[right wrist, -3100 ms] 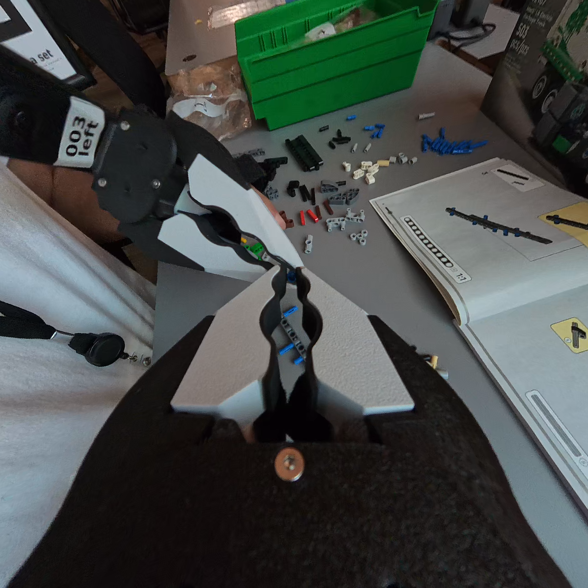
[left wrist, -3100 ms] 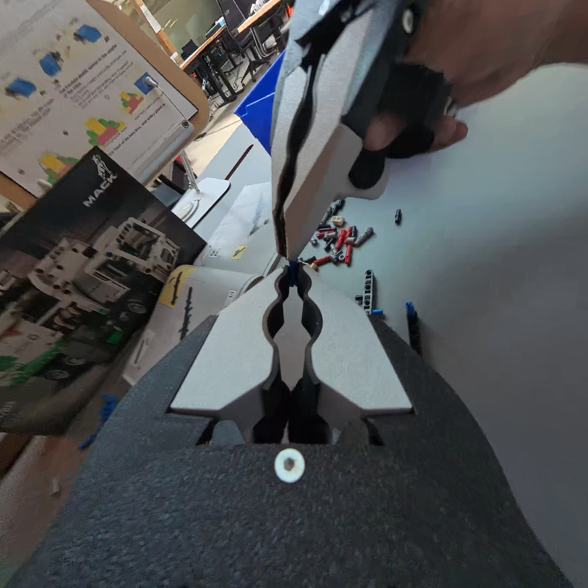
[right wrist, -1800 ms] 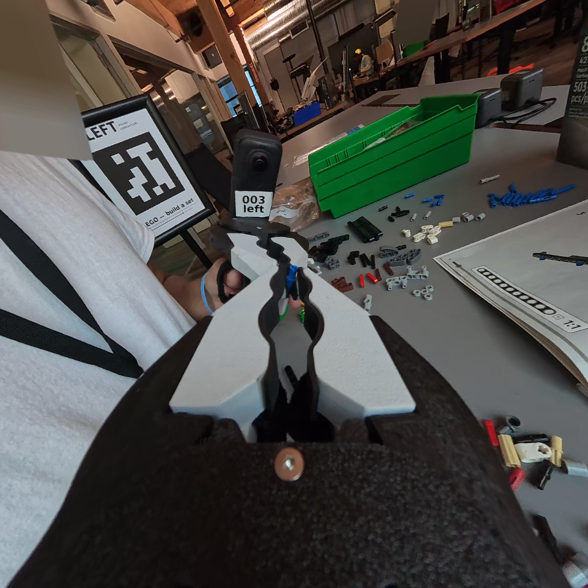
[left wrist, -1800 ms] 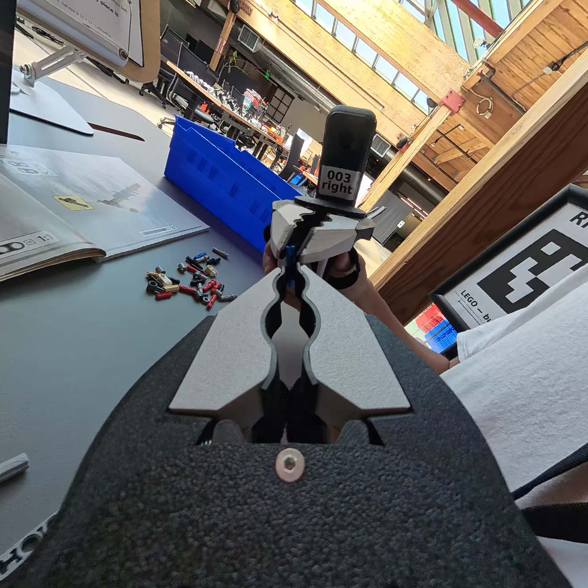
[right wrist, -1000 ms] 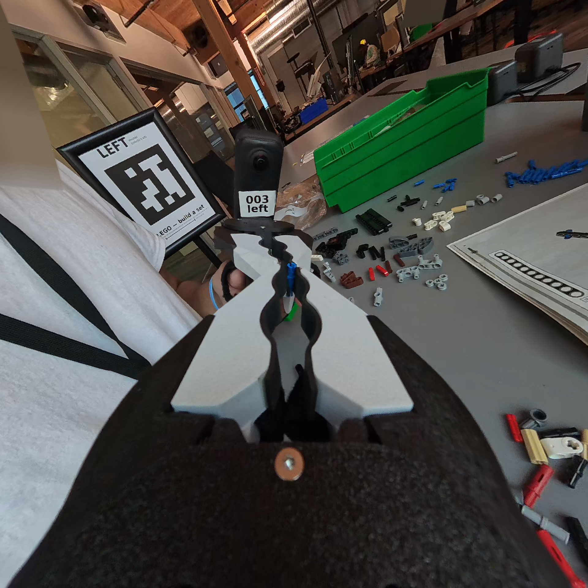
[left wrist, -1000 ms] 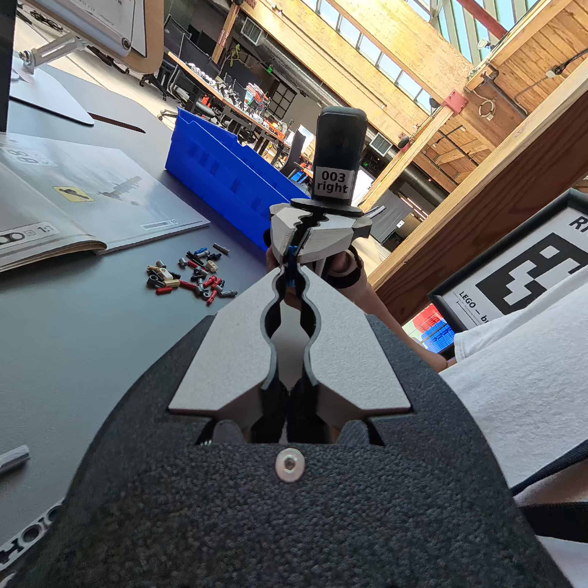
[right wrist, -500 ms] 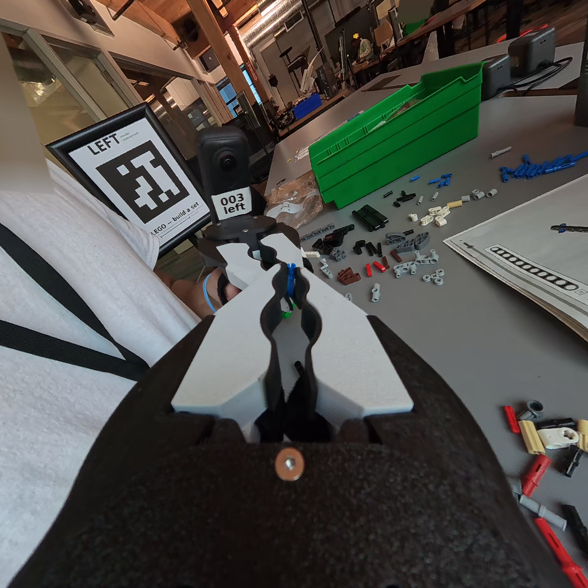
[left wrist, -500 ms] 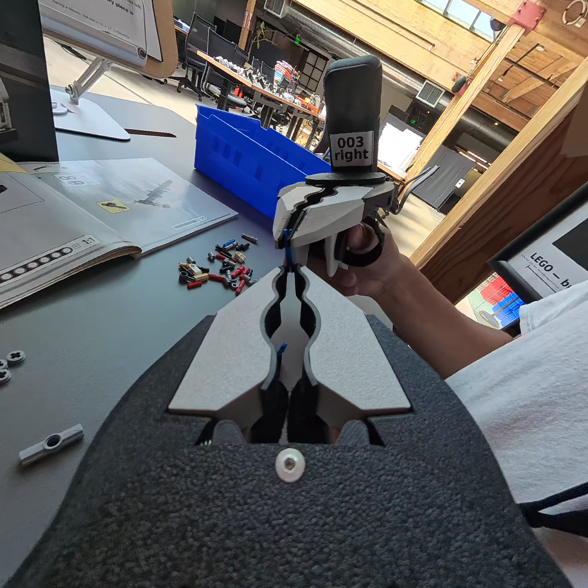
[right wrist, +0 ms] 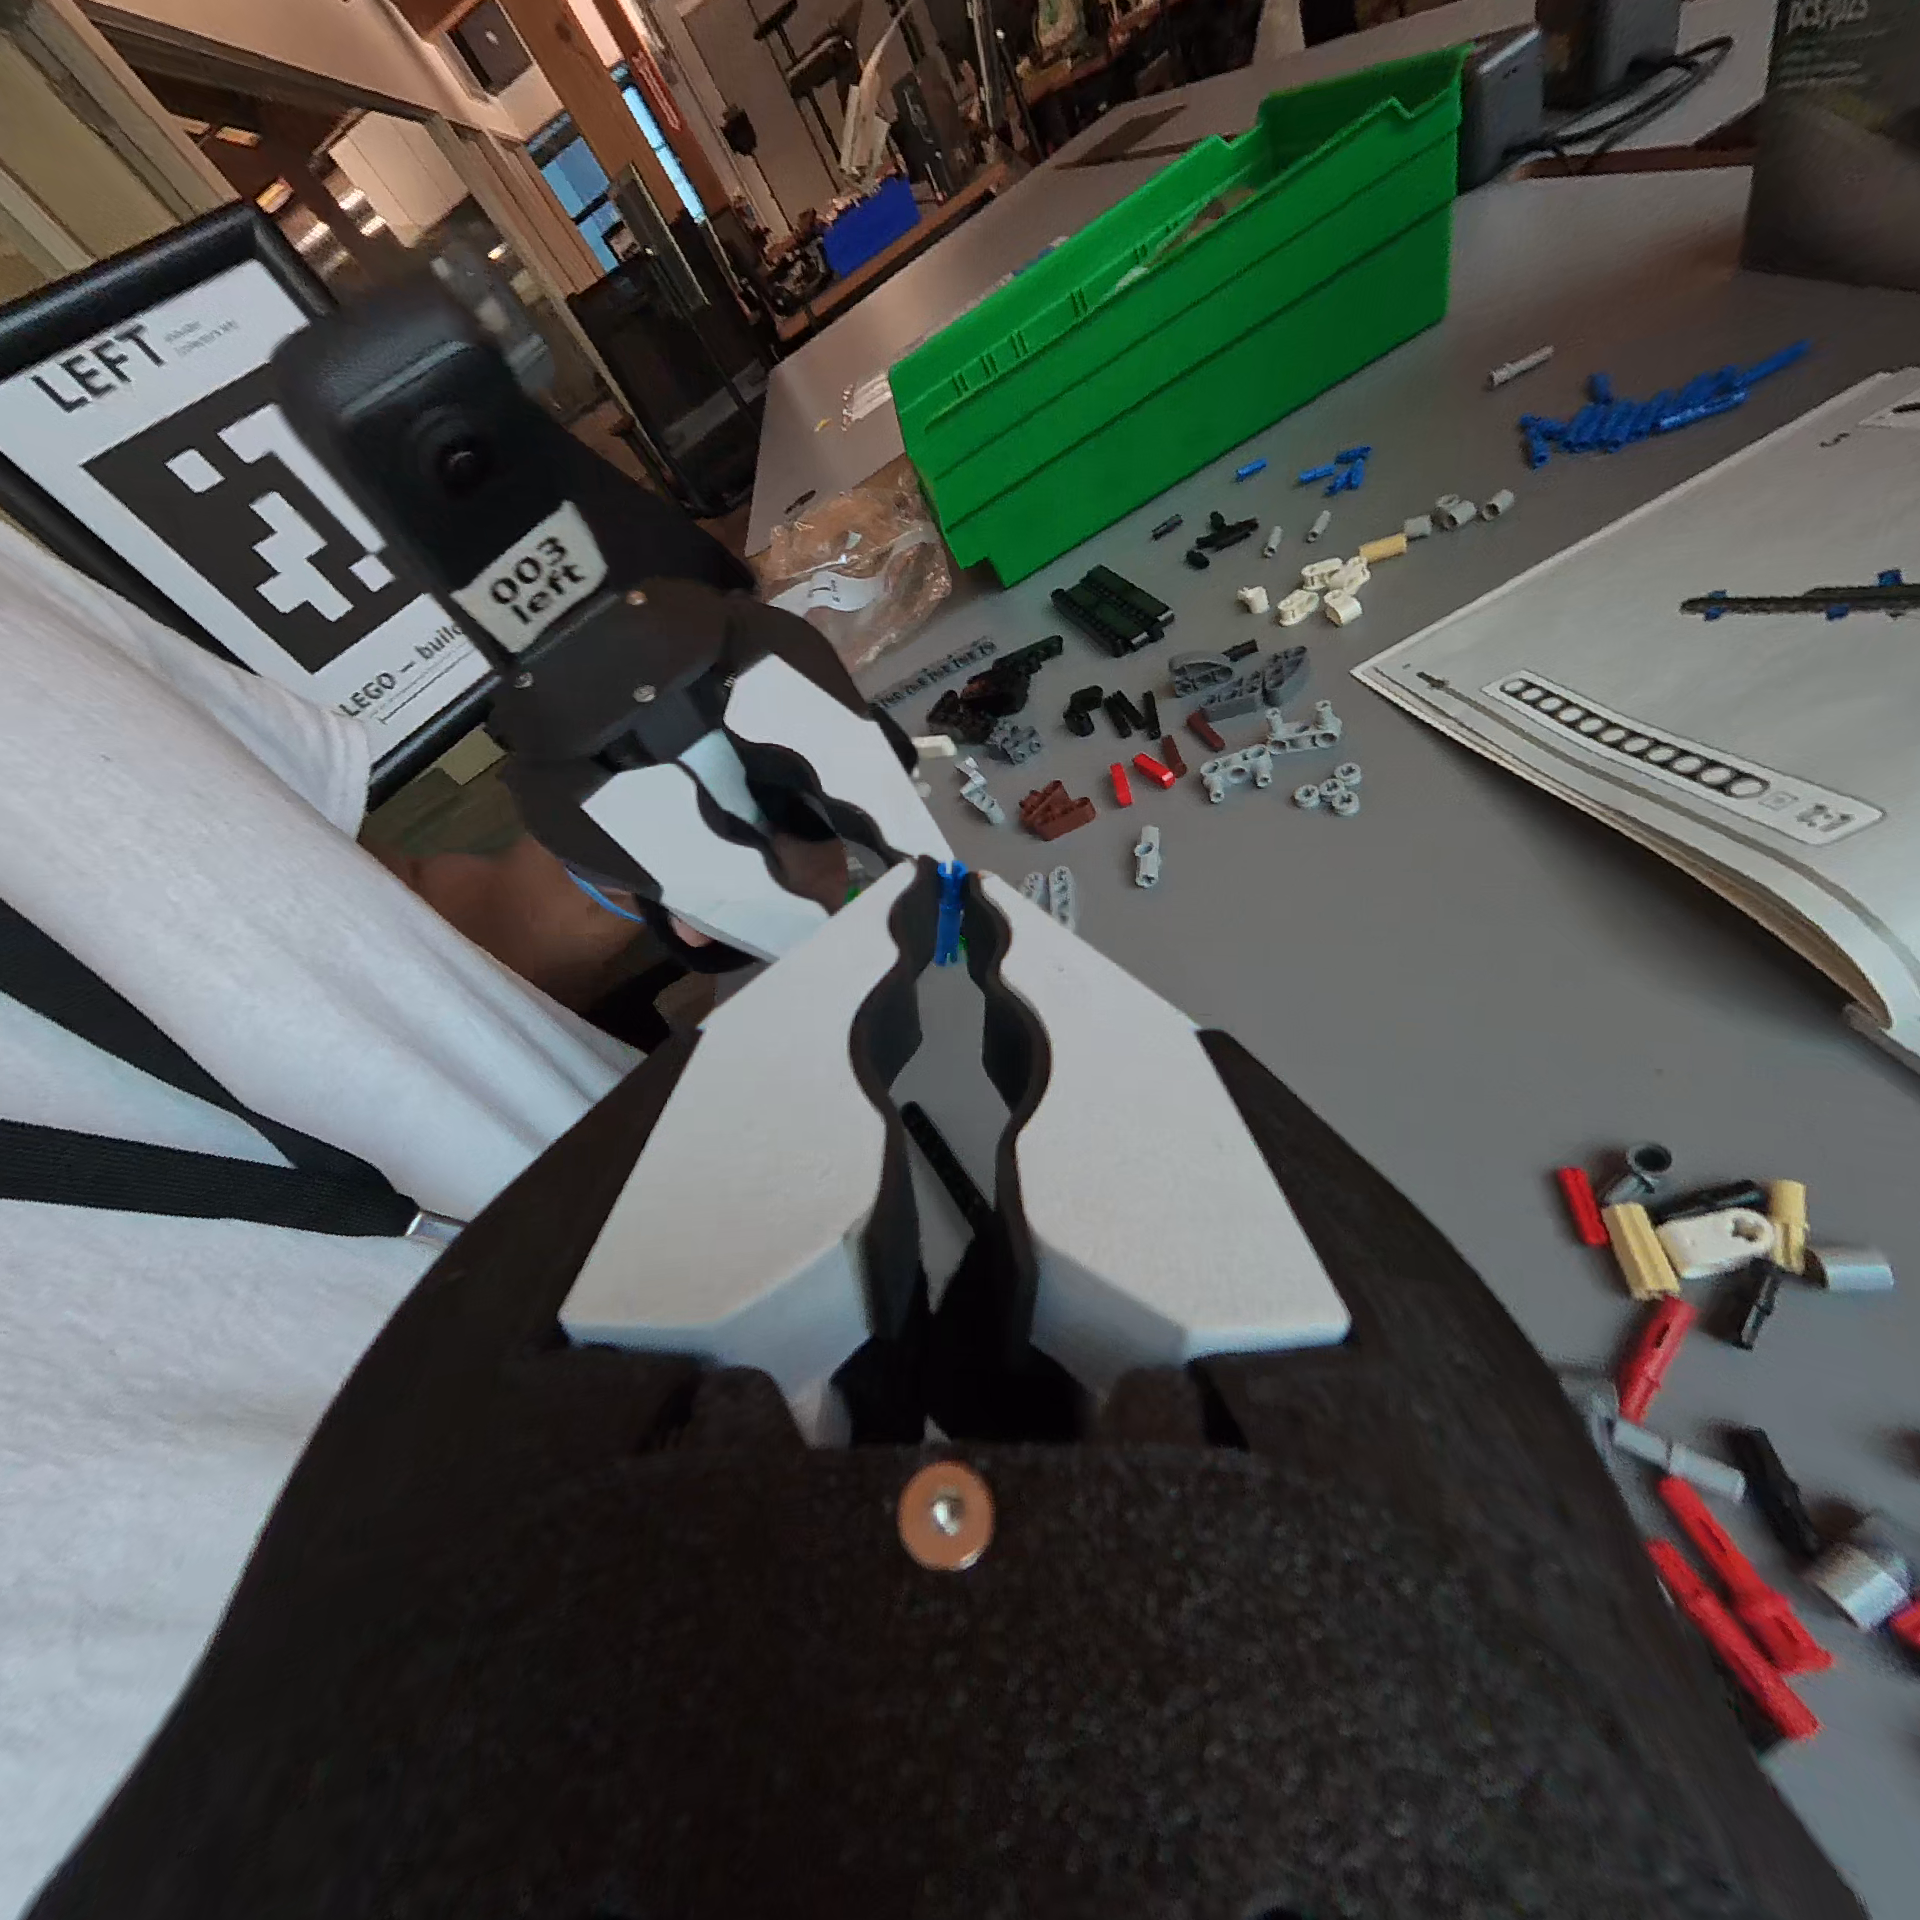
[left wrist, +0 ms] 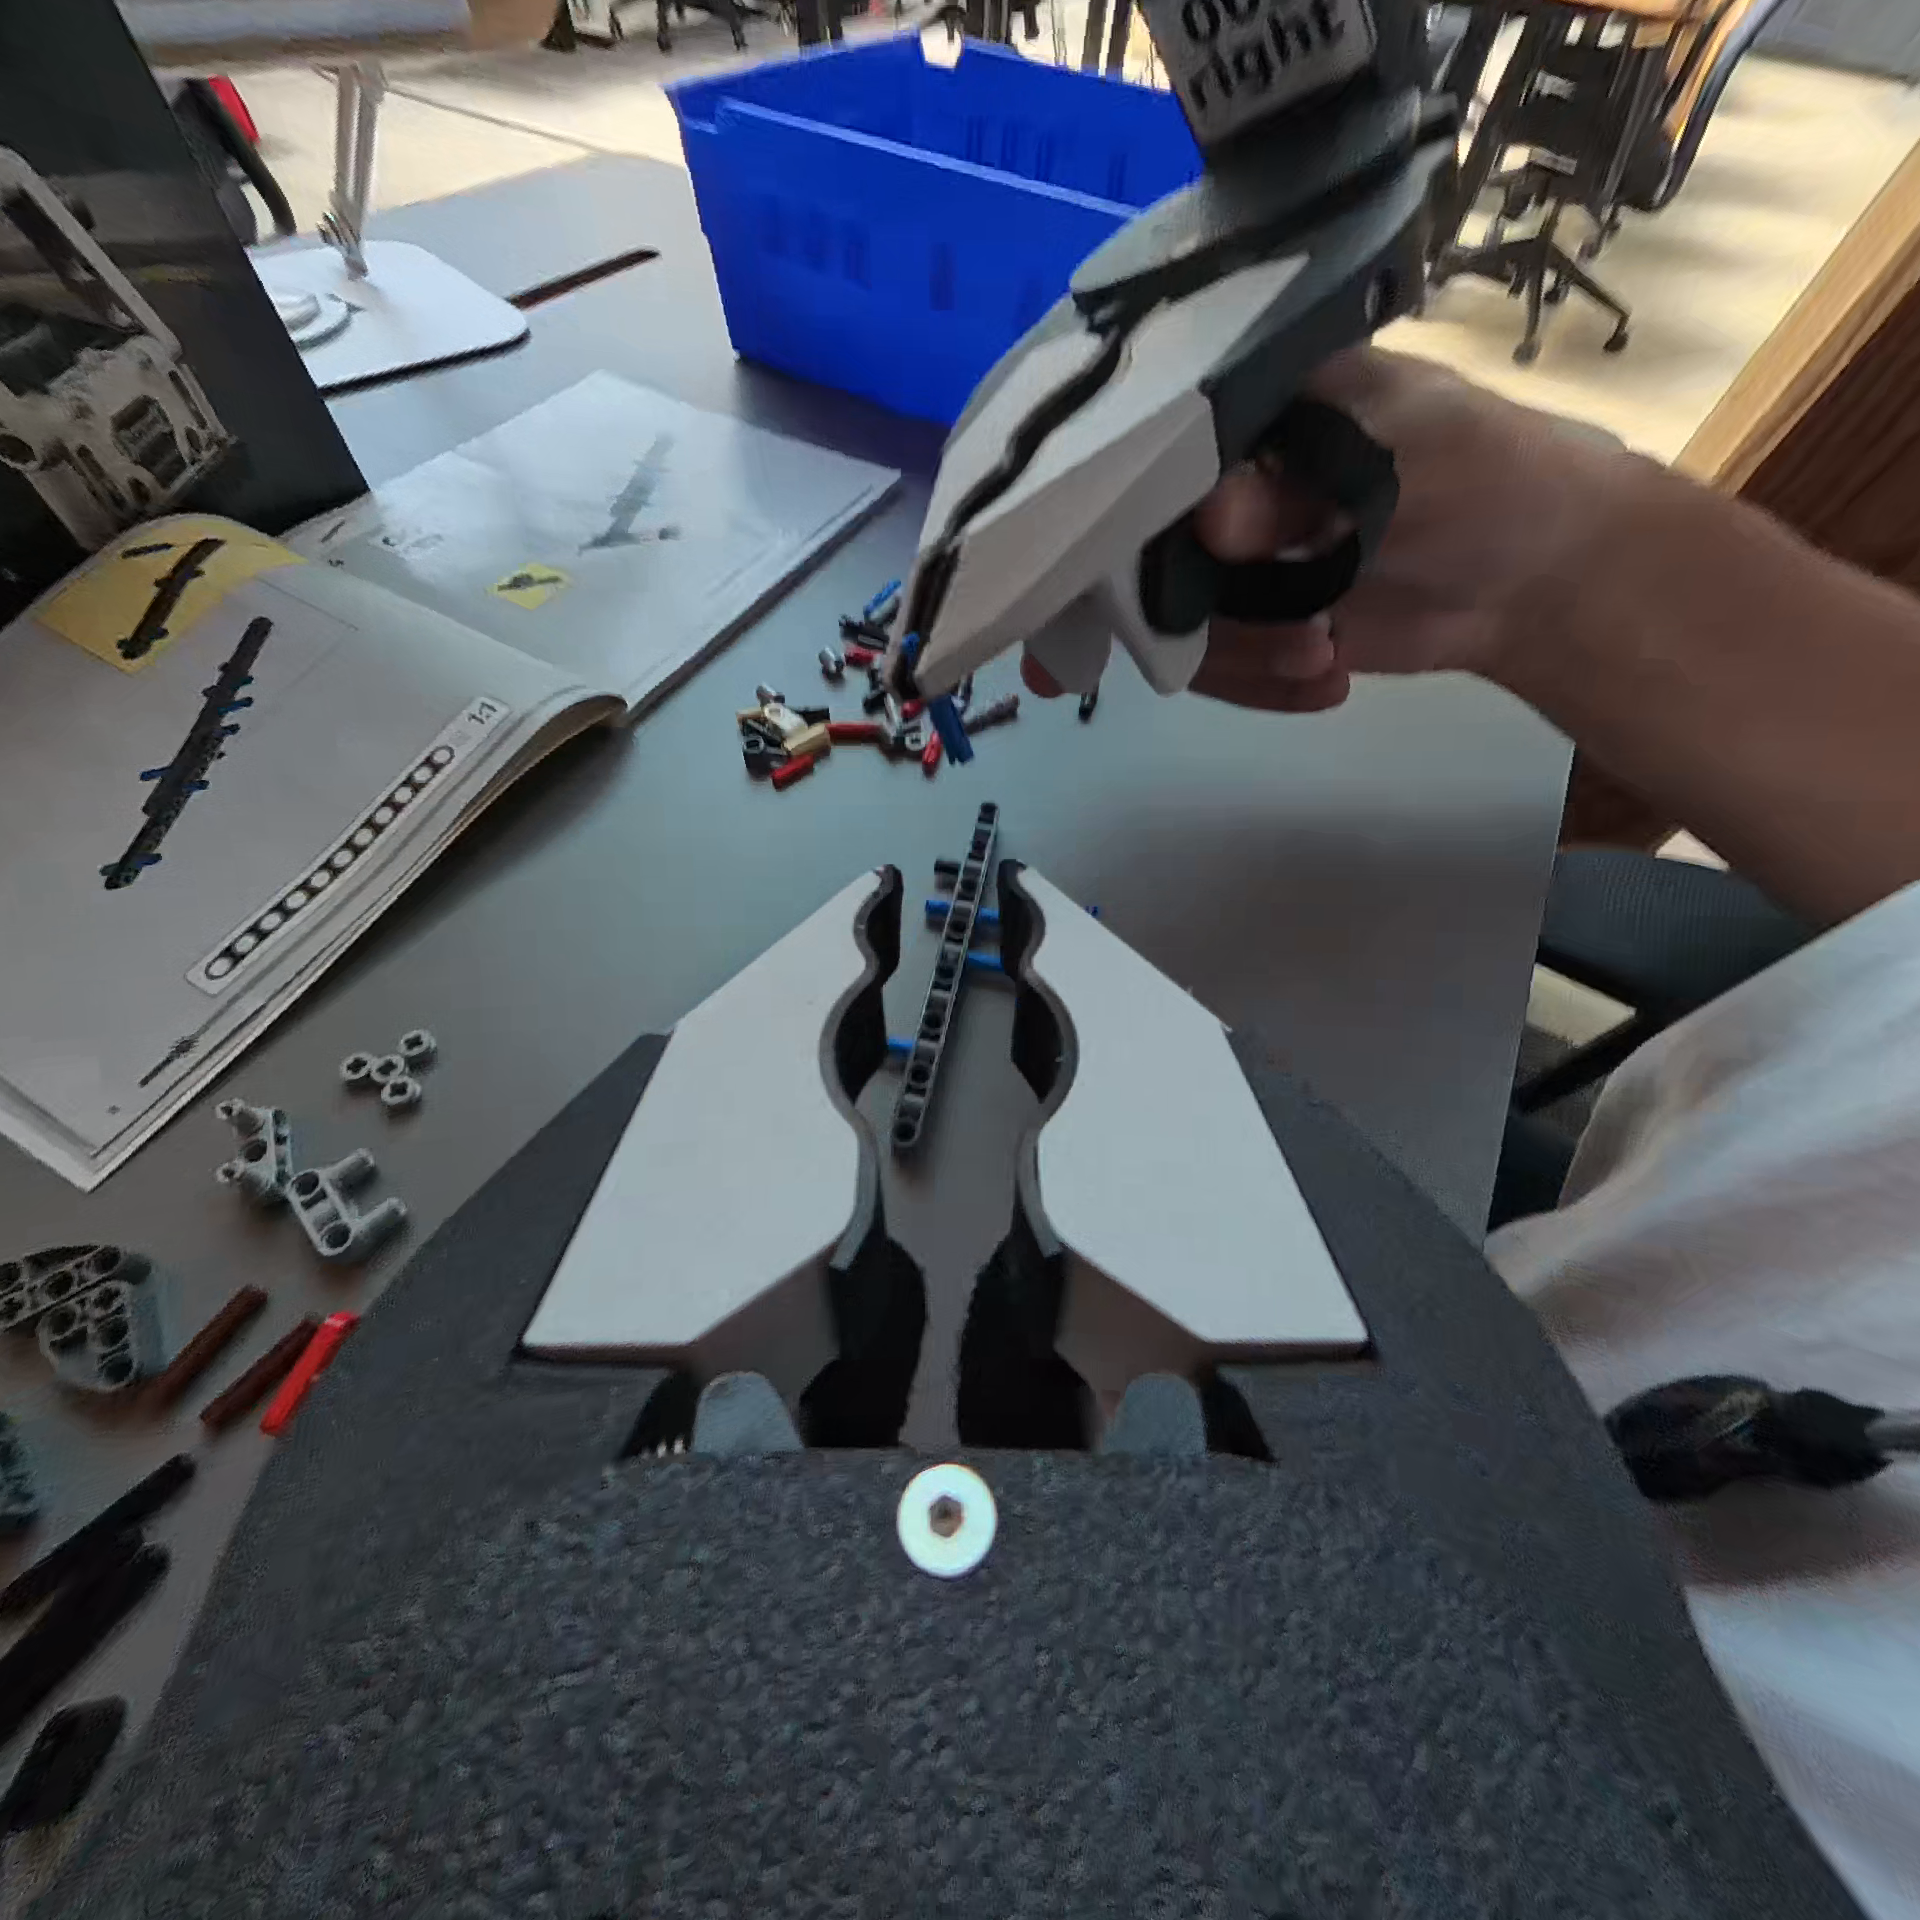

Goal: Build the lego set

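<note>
The right gripper [right wrist: 948,883] is pinching a small blue plastic pin [right wrist: 948,920] at its fingertips. The left gripper [left wrist: 943,883] is hovering with its fingers parted and empty over a long dark grey studless beam [left wrist: 943,997] lying on the grey table [left wrist: 644,914] (a few blue pins already seated). Beyond the beam, loose pieces and the open instruction booklet [left wrist: 312,748] are suggesting an early stage.

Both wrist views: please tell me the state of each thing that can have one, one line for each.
left gripper: open, fingers apart above the beam, holding nothing.
right gripper: shut on a blue pin at its tips.
black beam: lying flat on the table, blue pins in it.
instruction booklet: open, flat.
blue bin: upright, contents hidden.
green bin: upright, contents unclear.
</note>
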A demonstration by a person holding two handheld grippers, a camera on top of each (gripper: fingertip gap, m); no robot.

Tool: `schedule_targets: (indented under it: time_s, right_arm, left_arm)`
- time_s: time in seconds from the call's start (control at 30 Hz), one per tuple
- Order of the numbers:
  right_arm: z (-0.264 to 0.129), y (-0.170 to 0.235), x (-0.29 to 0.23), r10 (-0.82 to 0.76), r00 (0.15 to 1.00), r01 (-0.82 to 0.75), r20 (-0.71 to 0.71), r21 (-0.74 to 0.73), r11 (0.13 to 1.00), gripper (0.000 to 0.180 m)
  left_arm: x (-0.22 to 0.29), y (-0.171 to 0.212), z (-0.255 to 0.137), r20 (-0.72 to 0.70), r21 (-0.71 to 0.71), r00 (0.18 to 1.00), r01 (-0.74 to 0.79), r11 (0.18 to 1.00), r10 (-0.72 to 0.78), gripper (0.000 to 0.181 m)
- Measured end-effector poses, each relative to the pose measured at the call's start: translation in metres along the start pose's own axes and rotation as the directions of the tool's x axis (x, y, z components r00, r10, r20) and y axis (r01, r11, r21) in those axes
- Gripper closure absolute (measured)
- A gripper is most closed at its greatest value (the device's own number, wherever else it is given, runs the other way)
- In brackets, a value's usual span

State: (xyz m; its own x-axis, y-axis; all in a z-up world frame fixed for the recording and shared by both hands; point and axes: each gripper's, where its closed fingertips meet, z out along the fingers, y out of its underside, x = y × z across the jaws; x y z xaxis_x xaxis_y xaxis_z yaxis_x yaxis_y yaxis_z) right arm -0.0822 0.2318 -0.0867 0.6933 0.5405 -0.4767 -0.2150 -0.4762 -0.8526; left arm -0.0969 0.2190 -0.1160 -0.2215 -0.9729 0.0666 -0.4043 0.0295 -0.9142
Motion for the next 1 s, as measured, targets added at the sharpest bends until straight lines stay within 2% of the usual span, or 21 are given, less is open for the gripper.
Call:
schedule_targets:
  time_s: [0.17,0.3,0.47,0.57,0.7,0.83,0.93,1.0]
  right_arm:
    - [-0.009,0.033,0.028,0.173,0.974,-0.193,-0.145,-0.133,0.972,0.177]
    - [-0.007,0.055,0.026,0.238,0.962,-0.260,-0.137,-0.179,0.949,0.177]
    - [-0.005,0.077,0.026,0.293,0.940,-0.328,-0.175,-0.224,0.918,0.177]
    - [-0.006,0.078,0.022,0.282,0.947,-0.310,-0.153,-0.208,0.928,0.176]
    - [-0.010,0.074,0.021,0.208,0.964,-0.234,-0.166,-0.155,0.960,0.176]
    - [-0.013,0.072,0.015,0.205,0.967,-0.222,-0.150,-0.103,0.970,0.176]
    - [-0.016,0.070,0.010,0.196,0.970,-0.208,-0.143,-0.077,0.975,0.176]
    - [-0.020,0.069,0.010,0.177,0.971,-0.189,-0.160,-0.059,0.980,0.176]
  left_arm:
    - [0.013,0.050,0.000,-0.095,-0.254,0.995,-0.032,0.967,0.008,0.148]
    - [0.014,0.074,0.006,-0.098,-0.367,0.991,-0.122,0.922,0.092,0.150]
    - [0.025,0.078,0.008,-0.129,-0.386,0.981,-0.187,0.903,0.149,0.150]
    - [0.019,0.078,0.009,-0.086,-0.386,0.979,-0.202,0.900,0.183,0.153]
    - [0.029,0.068,0.003,-0.141,-0.328,0.988,-0.109,0.938,0.065,0.152]
    - [0.023,0.085,0.005,-0.099,-0.383,0.989,-0.138,0.914,0.108,0.153]
    - [0.021,0.083,0.006,-0.074,-0.385,0.993,-0.112,0.916,0.090,0.173]
    - [0.022,0.083,0.006,-0.066,-0.413,0.998,-0.007,0.911,-0.022,0.174]
